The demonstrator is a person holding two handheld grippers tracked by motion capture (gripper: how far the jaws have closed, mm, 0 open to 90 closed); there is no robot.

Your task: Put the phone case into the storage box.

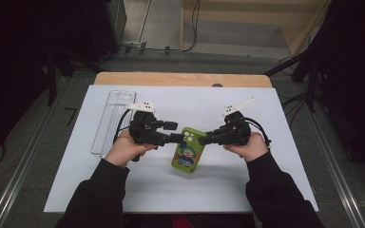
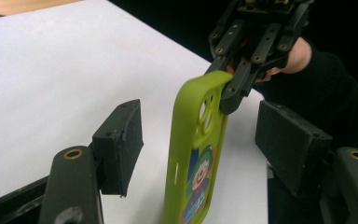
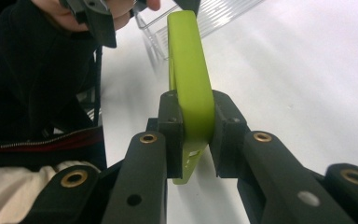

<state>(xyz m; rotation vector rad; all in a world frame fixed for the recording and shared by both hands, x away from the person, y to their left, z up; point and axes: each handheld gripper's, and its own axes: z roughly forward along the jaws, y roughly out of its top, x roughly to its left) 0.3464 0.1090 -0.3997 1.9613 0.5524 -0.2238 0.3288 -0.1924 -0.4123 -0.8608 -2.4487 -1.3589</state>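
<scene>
High view: green phone case (image 1: 188, 151) at mid-counter, tilted, printed clown face up, near the front half of the white counter (image 1: 180, 190). Left hand-held gripper (image 1: 175, 138) reaching in from the left toward the case's upper left corner, gripped by the left hand (image 1: 123, 148). Right hand-held gripper (image 1: 205, 139) meeting the case's upper right corner, gripped by the right hand (image 1: 249, 145). Clear plastic tray (image 1: 114, 121) lying lengthwise near the left edge of the counter, behind the left hand. Bare wooden strip (image 1: 183, 79) along the far edge. Dark sleeves entering from the bottom.

Left gripper view: left hand-held gripper (image 2: 200, 140) with jaws apart, one pad on either side of the case (image 2: 193, 154), clear air between each pad and the green edge, so not pressing. Case standing on edge, camera cut-out toward the top, clown print lower down. Farther off, the right hand-held gripper (image 2: 228, 86) clamped on the case's upper corner.

Right gripper view: right hand-held gripper (image 3: 193, 133) clamped on the case (image 3: 189, 79), both pads tight against its two faces near one end. Case seen edge-on, running away from the camera. Beyond it, the tray (image 3: 205, 23) on the counter and part of the left hand (image 3: 79, 14) at the top left.
</scene>
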